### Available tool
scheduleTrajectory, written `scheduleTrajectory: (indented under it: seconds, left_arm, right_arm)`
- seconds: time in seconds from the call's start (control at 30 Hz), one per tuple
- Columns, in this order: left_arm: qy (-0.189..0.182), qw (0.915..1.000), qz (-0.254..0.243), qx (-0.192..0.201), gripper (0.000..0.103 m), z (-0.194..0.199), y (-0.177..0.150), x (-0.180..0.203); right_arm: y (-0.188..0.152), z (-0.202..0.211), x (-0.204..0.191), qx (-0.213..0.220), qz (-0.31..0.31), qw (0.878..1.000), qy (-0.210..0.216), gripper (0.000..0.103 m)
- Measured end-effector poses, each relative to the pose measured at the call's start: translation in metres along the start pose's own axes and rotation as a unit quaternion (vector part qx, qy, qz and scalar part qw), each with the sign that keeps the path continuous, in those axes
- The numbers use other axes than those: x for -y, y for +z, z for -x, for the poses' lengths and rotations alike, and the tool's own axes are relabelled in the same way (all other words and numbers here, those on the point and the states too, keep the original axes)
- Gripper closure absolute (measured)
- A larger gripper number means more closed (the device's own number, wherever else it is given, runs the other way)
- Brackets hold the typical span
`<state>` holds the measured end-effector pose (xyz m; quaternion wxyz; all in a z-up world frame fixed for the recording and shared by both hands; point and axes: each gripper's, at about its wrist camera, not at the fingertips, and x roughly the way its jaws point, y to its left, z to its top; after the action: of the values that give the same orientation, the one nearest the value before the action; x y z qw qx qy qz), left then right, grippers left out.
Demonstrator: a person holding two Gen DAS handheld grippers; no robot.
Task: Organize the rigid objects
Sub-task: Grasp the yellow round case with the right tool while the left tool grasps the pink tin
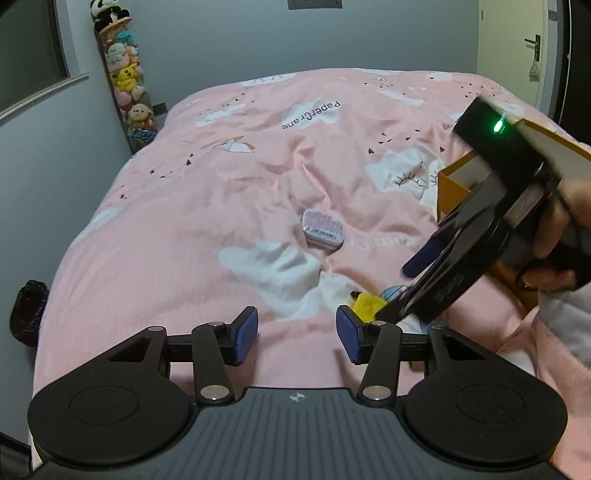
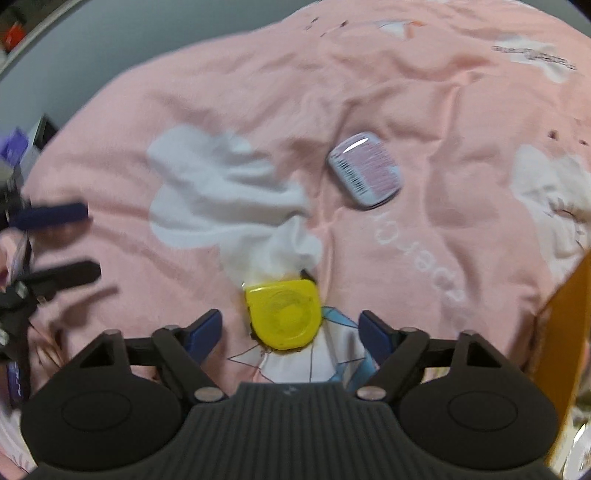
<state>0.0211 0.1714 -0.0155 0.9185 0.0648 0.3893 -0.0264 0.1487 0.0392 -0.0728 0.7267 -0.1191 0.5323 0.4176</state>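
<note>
1. At the far left of my left wrist view, a tall clear tube of plush toys point(image 1: 127, 83) leans against the grey wall beside the bed, with a panda toy point(image 1: 105, 11) on top.
2. My left gripper point(image 1: 297, 334) hangs over the pink duvet point(image 1: 177, 206), its blue pads standing apart with only bedding between them.
3. A small rectangular tin point(image 1: 322, 230) with a pink printed lid lies flat on the duvet, past the left gripper and well apart from it.
4. Right of centre, a yellow tape measure point(image 2: 283, 318) rests on a white cloud print; in my right wrist view it sits just beyond the gap of my right gripper point(image 2: 291, 334), whose jaws are spread wider than the case and touch nothing.
5. A person's hand point(image 1: 554, 240) grasps the handle of that right gripper, a green light showing on its body.
6. At the right edge, an orange cardboard box point(image 1: 452, 184) stands open on the bed.
</note>
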Motion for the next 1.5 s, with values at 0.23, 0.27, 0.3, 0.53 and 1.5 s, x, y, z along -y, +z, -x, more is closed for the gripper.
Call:
scheduleTrajectory:
  seconds: [0.23,0.27,0.3,0.53,1.5]
  left_arm:
    - [-0.012,0.9994,-0.021,-0.023,0.042,-0.014,0.01,-0.002]
    - [-0.017,0.9992,-0.022,-0.028,0.041,-0.017,0.012,-0.003]
    - [-0.021,0.999,-0.021,-0.033,0.041,-0.019,0.013,-0.004]
    - [-0.033,0.9974,-0.039,-0.051,0.041,-0.033,0.026,-0.004]
    - [-0.056,0.971,-0.21,-0.098,0.024,-0.166,0.096,0.036]
  right_arm:
    - [0.012,-0.028,0.0,-0.038,0.021,0.999,0.008,0.035]
    - [0.013,-0.032,0.002,-0.042,0.019,0.999,0.011,0.036]
    - [0.015,-0.035,0.003,-0.045,0.016,0.999,0.014,0.036]
    - [0.017,-0.051,0.01,-0.06,0.005,0.998,0.032,0.049]
    - [0.027,-0.012,0.077,-0.001,-0.05,0.995,-0.082,0.049]
